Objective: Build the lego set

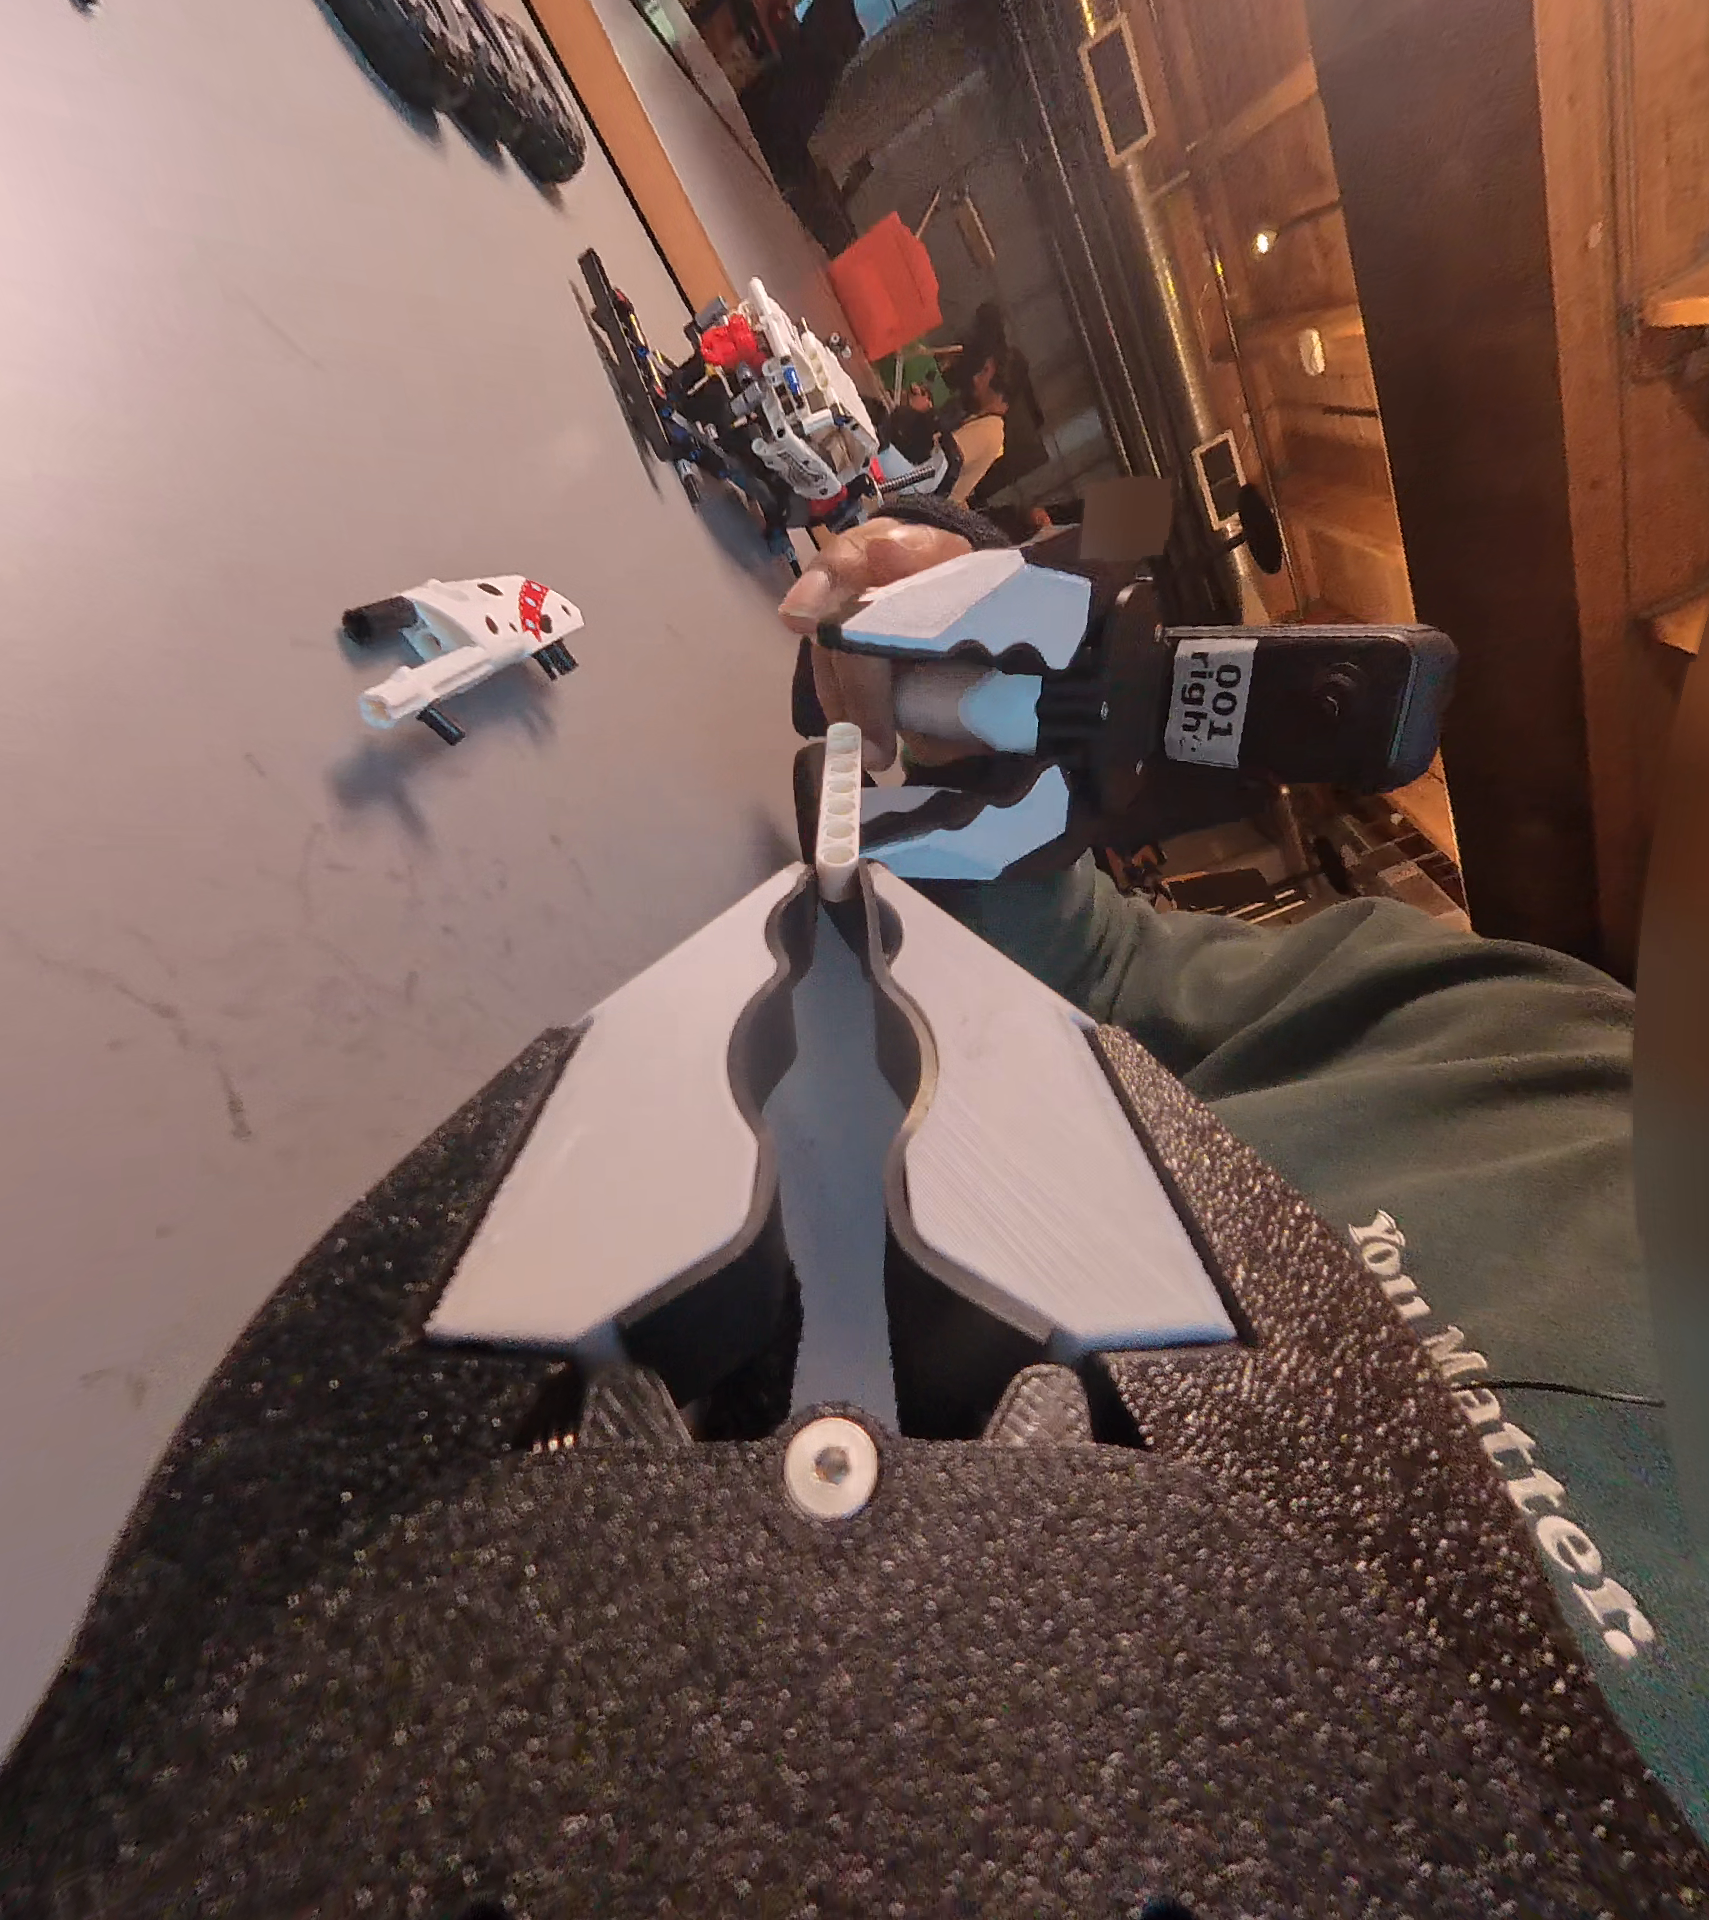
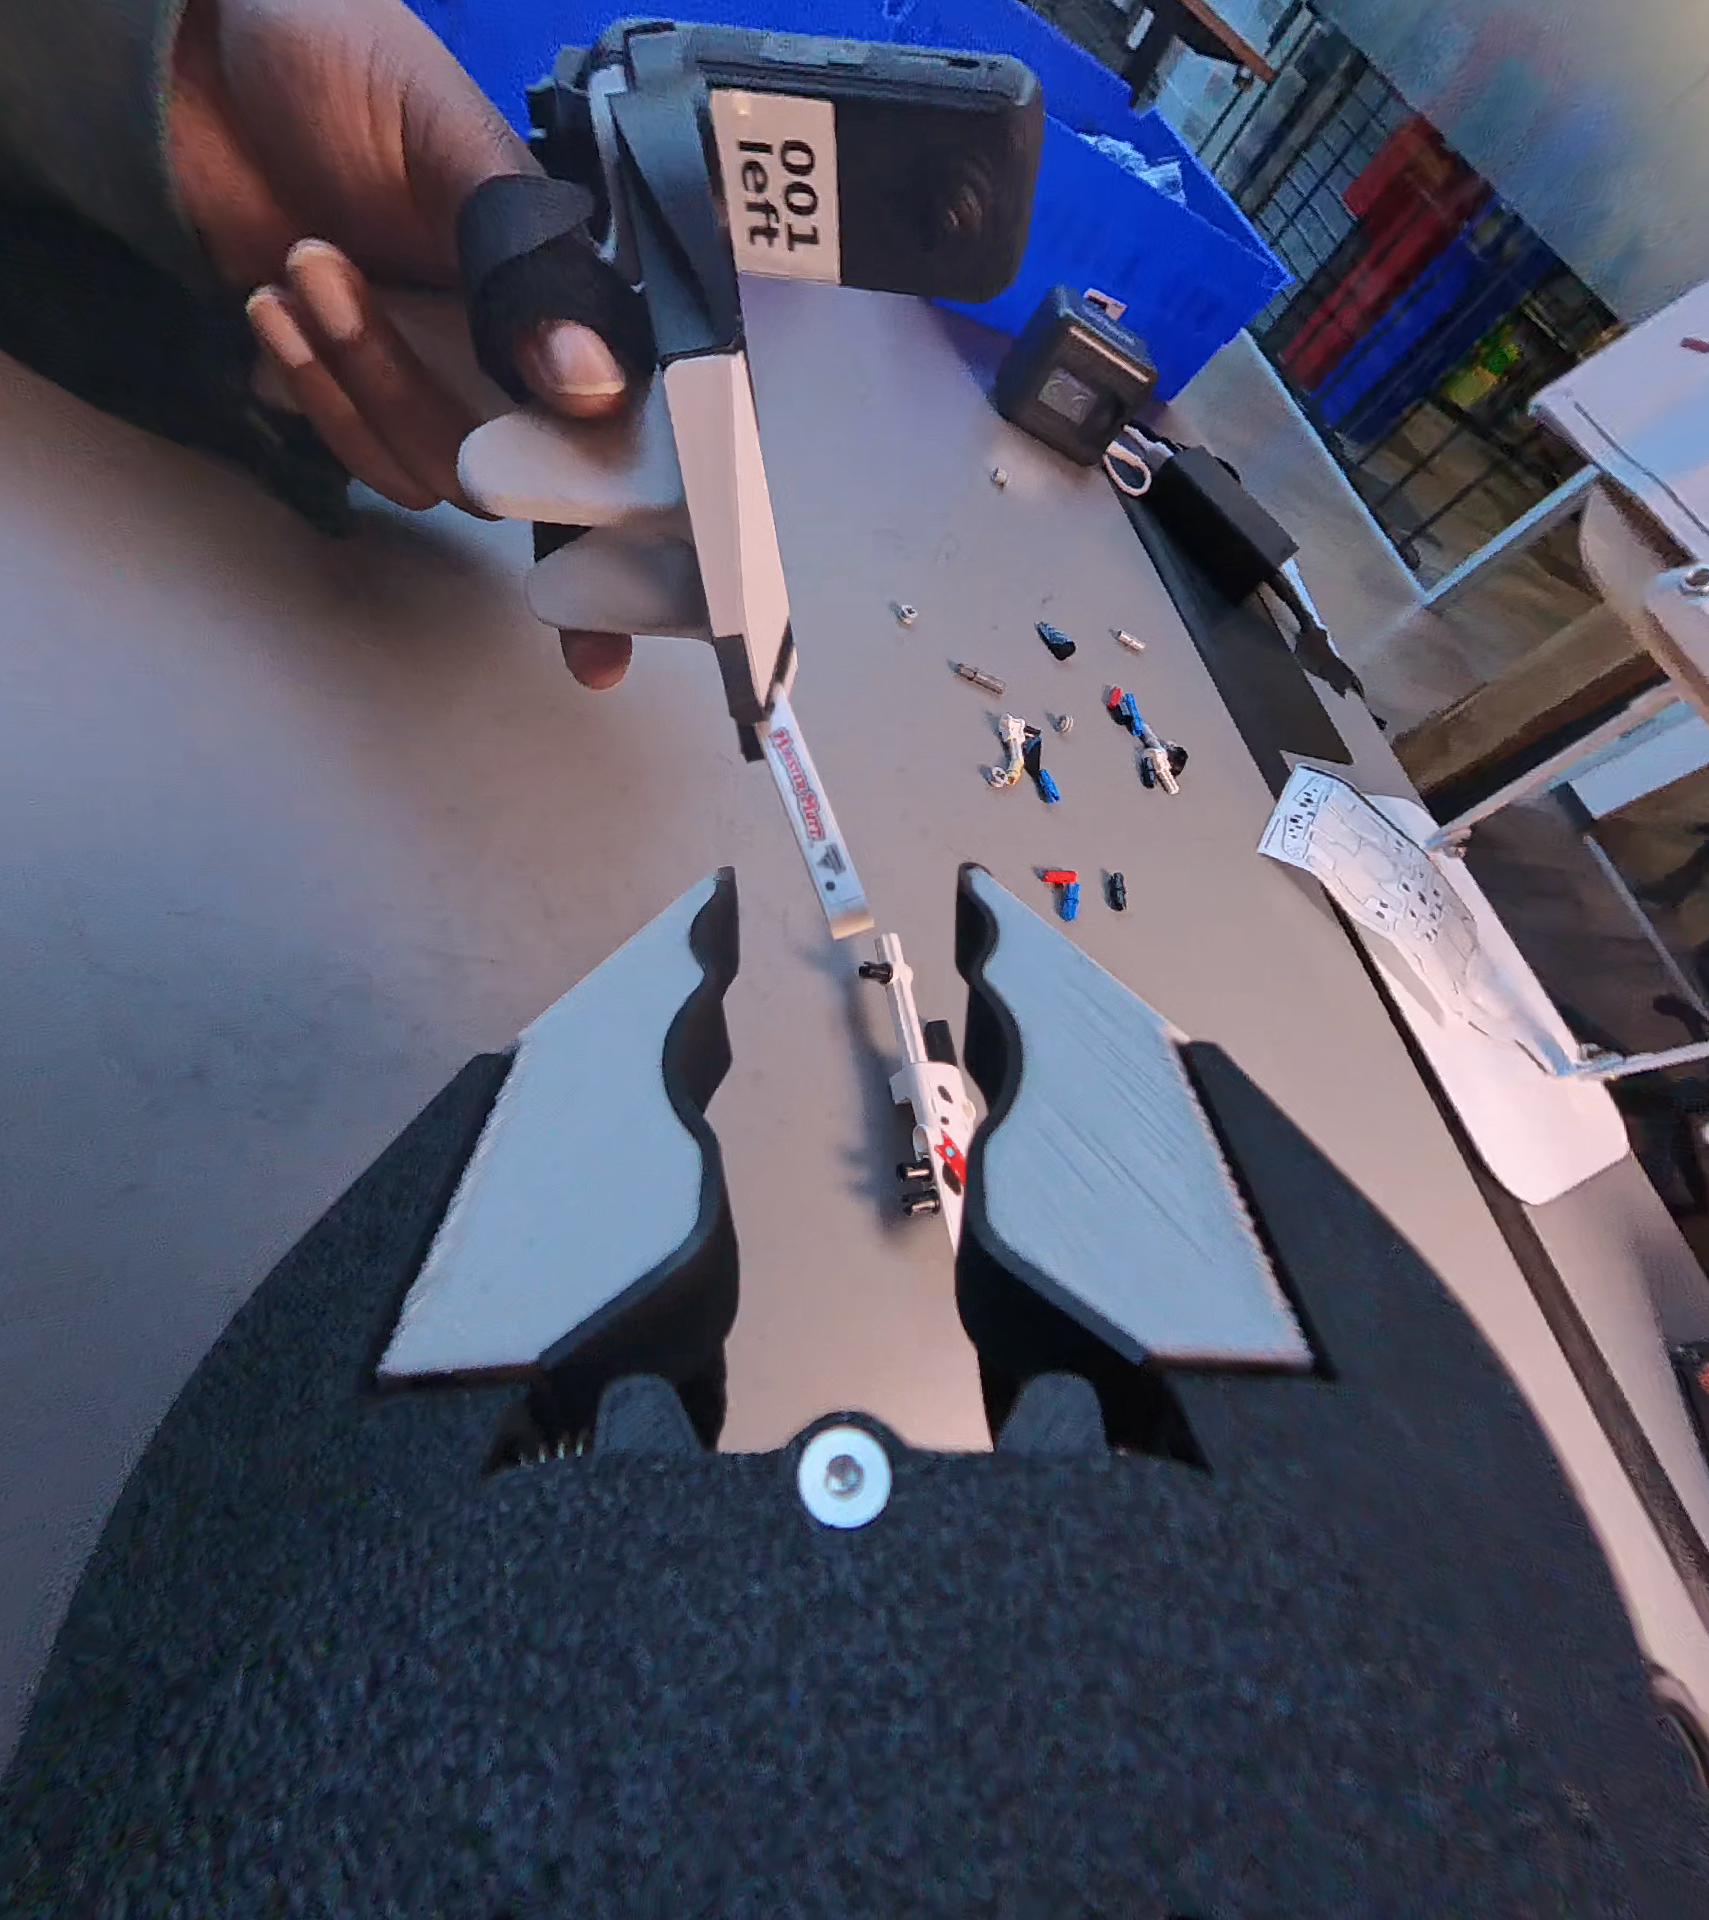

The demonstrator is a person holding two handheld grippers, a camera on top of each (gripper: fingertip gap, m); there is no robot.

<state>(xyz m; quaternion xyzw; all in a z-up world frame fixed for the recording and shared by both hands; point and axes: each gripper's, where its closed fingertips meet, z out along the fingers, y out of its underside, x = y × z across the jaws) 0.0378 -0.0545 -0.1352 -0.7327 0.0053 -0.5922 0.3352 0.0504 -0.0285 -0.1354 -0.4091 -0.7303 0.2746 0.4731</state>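
Note:
My left gripper is shut on a white lego beam with a row of holes, held above the grey table. In the right wrist view the same beam carries a sticker and sticks out of the left gripper. My right gripper is open, hovering over a white lego sub-assembly with black pins and red markings lying on the table. That sub-assembly also shows in the left wrist view, with the right gripper beside it. A partly built lego vehicle stands farther back.
Several black tyres lie at the far table edge. Small loose lego pins and connectors are scattered ahead, with a paper sheet, a small black camera and a blue bin beyond. A person's green sleeve is close on the right. Both grippers' tips are close together, under 4 cm apart. About 30 cm separates my right fingertips from the partly built lego vehicle.

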